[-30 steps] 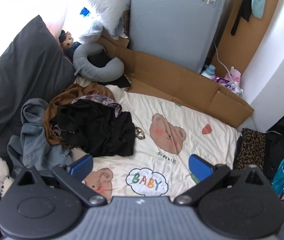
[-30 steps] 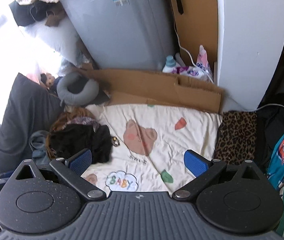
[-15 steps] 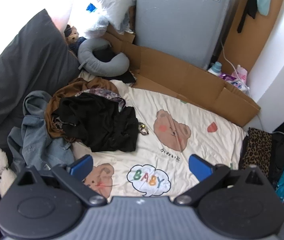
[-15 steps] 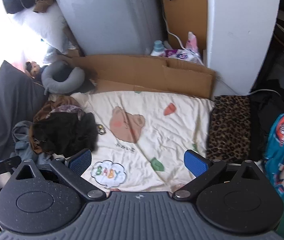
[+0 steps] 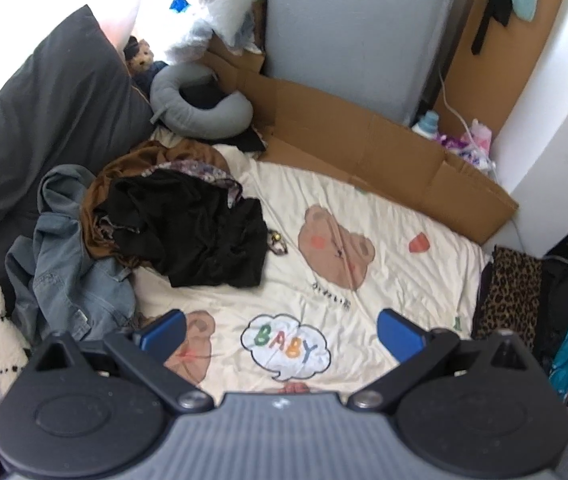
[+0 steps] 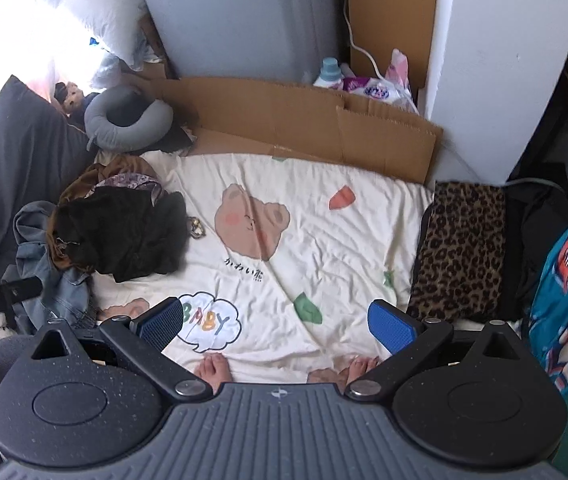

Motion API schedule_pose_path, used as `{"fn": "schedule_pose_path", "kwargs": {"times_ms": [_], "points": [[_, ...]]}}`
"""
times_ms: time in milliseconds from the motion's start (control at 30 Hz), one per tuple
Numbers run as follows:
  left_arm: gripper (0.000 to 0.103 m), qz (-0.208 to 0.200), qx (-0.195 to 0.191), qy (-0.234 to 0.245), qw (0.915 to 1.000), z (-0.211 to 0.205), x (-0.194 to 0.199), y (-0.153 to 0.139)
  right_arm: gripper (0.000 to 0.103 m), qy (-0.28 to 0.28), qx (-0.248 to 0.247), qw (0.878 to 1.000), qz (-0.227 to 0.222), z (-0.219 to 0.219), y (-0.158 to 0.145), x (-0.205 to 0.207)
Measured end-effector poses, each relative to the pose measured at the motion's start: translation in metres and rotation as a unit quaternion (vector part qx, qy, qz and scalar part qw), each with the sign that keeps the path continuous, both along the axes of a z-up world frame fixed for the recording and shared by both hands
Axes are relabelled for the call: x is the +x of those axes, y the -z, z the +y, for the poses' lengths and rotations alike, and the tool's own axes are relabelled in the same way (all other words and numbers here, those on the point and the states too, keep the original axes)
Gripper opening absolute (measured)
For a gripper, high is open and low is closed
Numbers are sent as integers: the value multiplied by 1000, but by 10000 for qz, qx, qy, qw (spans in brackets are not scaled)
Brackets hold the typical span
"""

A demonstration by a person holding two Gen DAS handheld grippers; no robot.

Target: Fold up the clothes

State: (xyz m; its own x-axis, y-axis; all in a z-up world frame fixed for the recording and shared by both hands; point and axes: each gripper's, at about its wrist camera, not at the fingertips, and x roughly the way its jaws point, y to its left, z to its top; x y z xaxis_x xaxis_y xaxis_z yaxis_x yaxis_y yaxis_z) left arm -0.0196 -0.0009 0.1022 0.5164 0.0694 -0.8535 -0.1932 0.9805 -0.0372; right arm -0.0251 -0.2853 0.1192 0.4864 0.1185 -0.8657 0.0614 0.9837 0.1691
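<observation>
Both grippers are just hanging in the air above the bed right now, nothing in either one: the left gripper (image 5: pixel 281 330) has its blue pads spread wide apart with only the cream blanket (image 5: pixel 384 304) showing between them, and the right gripper (image 6: pixel 277 320) is spread the same way, empty too. The clothes are all heaped on the left side of the blanket, well clear of both tools. On top is a crumpled black garment (image 5: pixel 199 236), lying over a brown garment (image 5: pixel 131 168) and a bit of purple patterned fabric (image 5: pixel 203 170), with a denim jacket (image 5: pixel 67 264) slumped off the left edge against a big dark grey pillow (image 5: pixel 43 120). The blanket itself is the bear-print one with a "BABY" cloud (image 5: pixel 286 346) near the front (pretty wrinkled, mostly bare on the right half). Behind the pile there's a grey neck pillow (image 5: pixel 199 108), then flattened cardboard (image 5: pixel 364 144) along the far edge. A leopard-print piece (image 6: pixel 460 248) lies flat just off the blanket's right side. In the right wrist view the person's bare toes (image 6: pixel 213 372) peek out at the blanket's near edge.
</observation>
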Motion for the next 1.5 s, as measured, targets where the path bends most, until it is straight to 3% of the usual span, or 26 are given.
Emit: {"fn": "schedule_pose_path", "kwargs": {"times_ms": [300,867,1100,1500], "points": [[102,45,275,247,9993,-13,3,4,102,-46,-2,9999,149,0,15,3],[102,131,212,221,9994,-8,9,7,102,-214,98,9991,349,5,24,9],[93,173,189,260,9993,-6,10,10,102,-262,149,9988,394,5,25,11],[87,150,246,433,9986,-10,8,10,102,-302,167,9985,419,6,26,12]]}}
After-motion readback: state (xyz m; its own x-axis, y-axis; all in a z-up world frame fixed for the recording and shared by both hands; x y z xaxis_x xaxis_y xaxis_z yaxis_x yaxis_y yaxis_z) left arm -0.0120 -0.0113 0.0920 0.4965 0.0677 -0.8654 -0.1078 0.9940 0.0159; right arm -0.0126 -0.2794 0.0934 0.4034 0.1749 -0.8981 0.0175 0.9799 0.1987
